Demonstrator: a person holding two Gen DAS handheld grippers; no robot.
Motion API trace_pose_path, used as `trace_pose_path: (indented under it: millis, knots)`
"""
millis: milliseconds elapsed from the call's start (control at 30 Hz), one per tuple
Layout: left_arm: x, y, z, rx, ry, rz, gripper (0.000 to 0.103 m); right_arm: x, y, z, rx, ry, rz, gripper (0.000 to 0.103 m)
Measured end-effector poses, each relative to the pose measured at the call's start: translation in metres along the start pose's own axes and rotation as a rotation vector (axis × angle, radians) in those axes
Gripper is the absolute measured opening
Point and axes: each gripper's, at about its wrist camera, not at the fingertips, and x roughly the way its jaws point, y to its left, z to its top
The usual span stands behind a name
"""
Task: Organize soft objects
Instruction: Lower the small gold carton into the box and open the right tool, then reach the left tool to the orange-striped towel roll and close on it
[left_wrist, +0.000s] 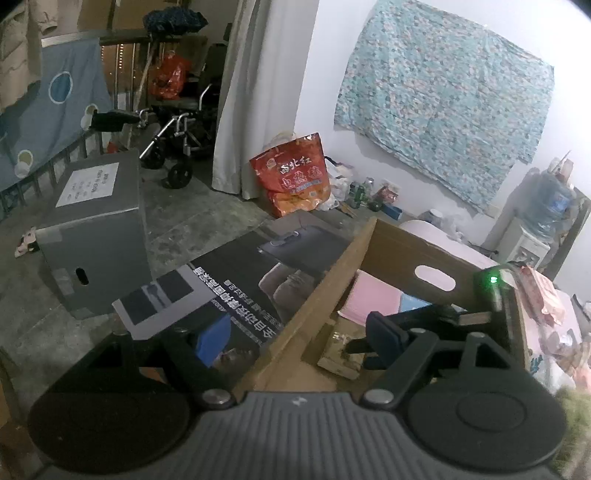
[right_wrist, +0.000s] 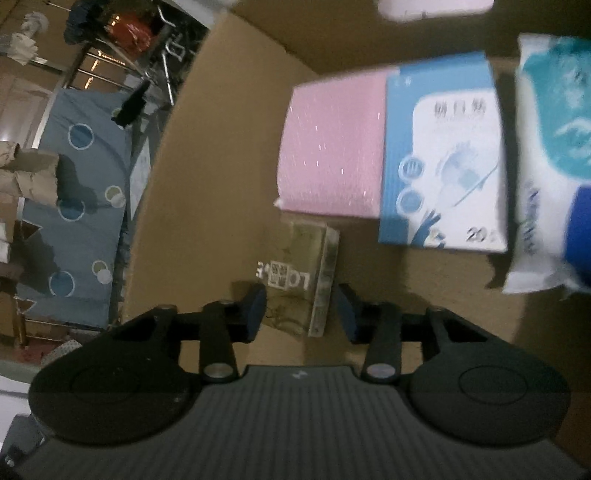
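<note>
An open cardboard box (right_wrist: 221, 166) holds a pink pack (right_wrist: 332, 147), a blue-and-white pack (right_wrist: 443, 166) and a small flat olive pack (right_wrist: 299, 280) printed "LOVE". The olive pack lies on the box floor. My right gripper (right_wrist: 301, 315) is low inside the box with its fingers either side of the olive pack's near end; a narrow gap shows at the right pad (right_wrist: 347, 314). A white-and-teal tissue pack (right_wrist: 546, 147) sits blurred at the right. My left gripper (left_wrist: 297, 336) stands wide open astride the box wall (left_wrist: 325, 291), not pressing it. The olive pack (left_wrist: 340, 356) shows there too.
On the concrete floor left of the box lie a dark printed poster (left_wrist: 240, 288) and a grey carton (left_wrist: 99, 236). A red bag (left_wrist: 291, 177), a wheelchair (left_wrist: 177, 147) and a curtain stand further back. A water dispenser (left_wrist: 543, 221) is at the right wall.
</note>
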Motion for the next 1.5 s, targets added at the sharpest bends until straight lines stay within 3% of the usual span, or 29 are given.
trace_pose_path:
  millis: [167,333,400,600,733,867,1000,1167,1300,1500]
  knots:
    - [-0.003,-0.004,-0.003,0.015,0.010,0.009,0.082,0.007,0.002,0.000,-0.001,0.001,0.061,0.034]
    - [-0.012,-0.015,-0.001,0.024,-0.003,-0.006,0.083,-0.030,0.015,-0.008,-0.069,-0.058,0.060,0.036]
    - [-0.018,-0.021,0.000,0.029,-0.013,-0.031,0.086,-0.056,0.021,-0.015,-0.092,-0.091,0.086,0.038]
    - [-0.040,-0.051,-0.004,0.083,-0.067,-0.138,0.092,-0.153,0.015,-0.052,-0.124,-0.253,0.229,0.056]
    - [-0.051,-0.082,-0.006,0.155,-0.091,-0.211,0.097,-0.220,-0.021,-0.085,-0.098,-0.392,0.300,0.069]
    - [-0.056,-0.121,-0.013,0.235,-0.086,-0.308,0.099,-0.287,-0.069,-0.124,-0.066,-0.543,0.317,0.073]
    - [-0.052,-0.168,-0.024,0.321,-0.046,-0.390,0.099,-0.344,-0.123,-0.167,-0.030,-0.715,0.249,0.077]
    - [-0.035,-0.235,-0.039,0.435,0.032,-0.443,0.099,-0.387,-0.185,-0.212,0.027,-0.878,0.072,0.077]
    - [-0.022,-0.294,-0.051,0.544,0.084,-0.482,0.099,-0.396,-0.226,-0.229,0.082,-0.927,-0.053,0.078]
    - [0.009,-0.380,-0.060,0.614,0.203,-0.510,0.099,-0.387,-0.260,-0.229,0.144,-0.942,-0.087,0.078]
